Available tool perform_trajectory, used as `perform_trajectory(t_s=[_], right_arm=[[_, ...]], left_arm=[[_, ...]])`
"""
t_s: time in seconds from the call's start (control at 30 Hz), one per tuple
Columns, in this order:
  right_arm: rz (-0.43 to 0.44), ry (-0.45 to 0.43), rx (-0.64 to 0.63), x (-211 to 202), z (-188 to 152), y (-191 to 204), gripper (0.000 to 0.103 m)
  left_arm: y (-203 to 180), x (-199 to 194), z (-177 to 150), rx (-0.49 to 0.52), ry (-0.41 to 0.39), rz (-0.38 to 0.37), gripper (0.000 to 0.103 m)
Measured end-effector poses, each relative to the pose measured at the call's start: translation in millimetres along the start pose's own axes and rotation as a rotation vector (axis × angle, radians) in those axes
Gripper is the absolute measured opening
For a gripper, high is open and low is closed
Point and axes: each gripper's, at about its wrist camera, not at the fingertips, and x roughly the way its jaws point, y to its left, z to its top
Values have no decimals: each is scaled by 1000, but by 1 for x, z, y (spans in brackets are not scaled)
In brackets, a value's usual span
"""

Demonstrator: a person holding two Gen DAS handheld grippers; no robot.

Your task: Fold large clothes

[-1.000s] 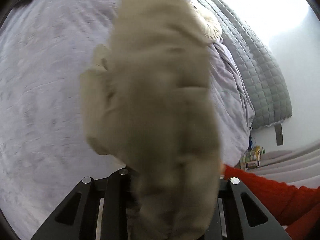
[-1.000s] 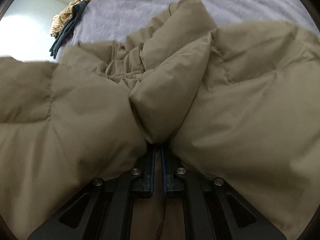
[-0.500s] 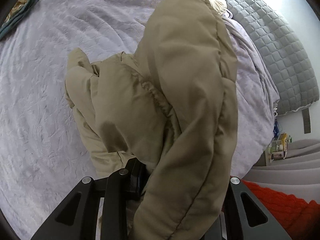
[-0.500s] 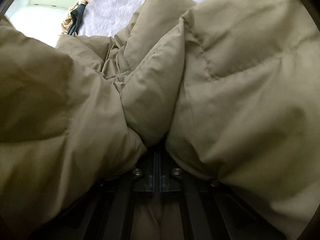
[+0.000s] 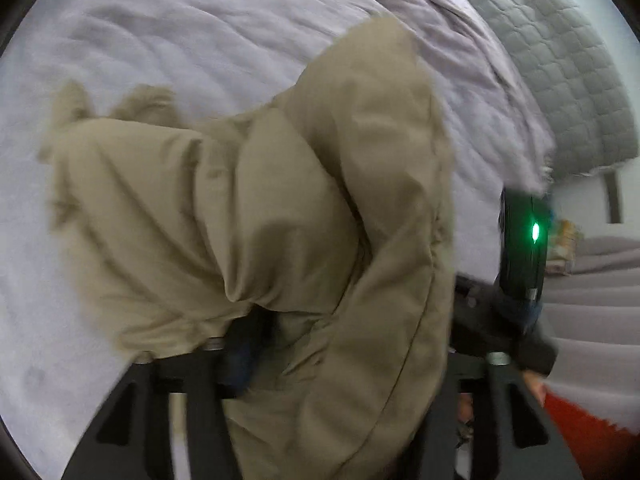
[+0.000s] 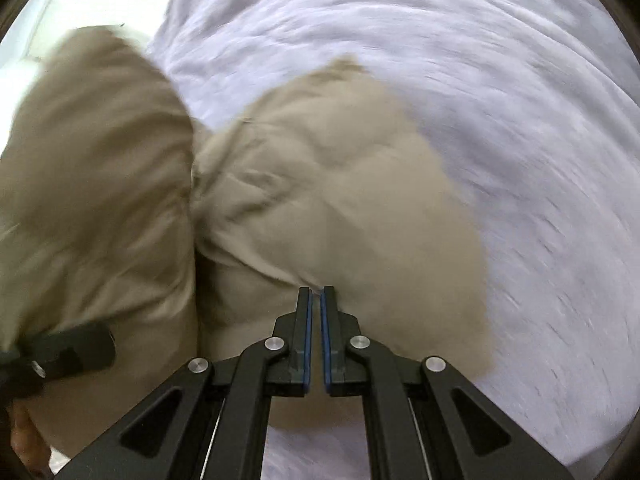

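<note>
A tan padded jacket point(image 5: 248, 216) hangs bunched over the lilac bedspread point(image 5: 192, 32). My left gripper point(image 5: 280, 344) is buried in its folds; the fabric drapes over the fingers and hides the tips, and it appears shut on the jacket. In the right wrist view the jacket point(image 6: 328, 200) spreads ahead and to the left over the bedspread point(image 6: 500, 100). My right gripper point(image 6: 316, 294) is nearly shut, its blue-padded fingers point(image 6: 306, 320) a narrow slit apart at the jacket's edge, pinching it. Both views are motion-blurred.
A grey quilted blanket point(image 5: 560, 60) lies at the bed's far right edge. The other gripper's black body with a green light point(image 5: 524, 240) shows on the right. Red knit fabric point(image 5: 580, 432) is at the lower right. Cluttered items point(image 5: 560, 240) sit beyond the bed.
The jacket has swung down and spread toward the bedspread. The right gripper has pulled back, so much more bare bedspread shows. The other gripper has come into the left view.
</note>
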Motion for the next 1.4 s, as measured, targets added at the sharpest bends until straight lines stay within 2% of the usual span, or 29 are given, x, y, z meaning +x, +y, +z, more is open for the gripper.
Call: perform_trajectory(t_s=[0.03, 0.13, 0.23, 0.3, 0.33, 0.37, 0.43, 0.57, 0.63, 0.77, 0.8, 0.83, 0.87, 0.9, 0.97, 1.0, 1.1, 1.13, 1.2, 1.23, 1.3, 1.4], right_arm=[[5, 0, 21, -3, -6, -10, 5], [18, 8, 66, -10, -17, -28, 5], [28, 4, 102, -21, -28, -41, 5], [49, -16, 118, -35, -33, -49, 8], [63, -27, 125, -43, -38, -54, 23], [91, -43, 135, -53, -42, -58, 50], [158, -78, 139, -68, -45, -58, 79], [306, -88, 87, -93, -57, -47, 79], [360, -57, 52, -89, -58, -31, 79], [388, -2, 50, -58, -54, -4, 77], [367, 7, 53, -50, -53, -1, 74], [342, 15, 55, -46, -56, -1, 57], [295, 26, 57, -39, -53, 1, 26], [208, 30, 48, -35, -48, 1, 22], [41, 2, 10, -34, -46, -4, 19], [11, -8, 14, -35, -46, -9, 19], [-22, 3, 90, -35, -46, -38, 19], [-20, 5, 103, -35, -47, -44, 19], [-27, 5, 112, -35, -46, -49, 19], [-40, 4, 101, -33, -46, -48, 19], [-51, 5, 91, -32, -46, -48, 19], [-87, 4, 81, -30, -49, -49, 19]], left_arm=[[-2, 6, 4, 4, -4, -46, 66], [-4, 23, 15, 34, -27, -114, 67], [0, 43, 28, 4, -20, -211, 67], [2, 56, 36, -16, -8, -248, 67], [2, 63, 41, -25, -2, -258, 67], [1, 69, 44, -35, 2, -263, 67], [-2, 78, 49, -47, 7, -275, 67], [-12, 90, 59, -28, 10, -261, 67], [-15, 93, 62, -15, 17, -257, 67], [-15, 88, 66, -5, 24, -258, 67], [-15, 83, 67, 0, 18, -257, 67], [-16, 74, 67, 8, 2, -259, 67], [-16, 62, 67, 25, -26, -250, 67], [-17, 48, 66, 51, -67, -217, 67], [-13, 19, 62, 91, -175, -119, 67], [-8, 3, 58, 98, -242, -57, 67], [20, -27, 49, 59, -373, 80, 67], [34, -32, 47, 35, -409, 151, 67], [53, -30, 46, 15, -434, 284, 67], [61, -26, 47, 9, -432, 309, 67], [74, -14, 51, -21, -415, 302, 67], [69, 9, 63, -5, -402, 312, 67]])
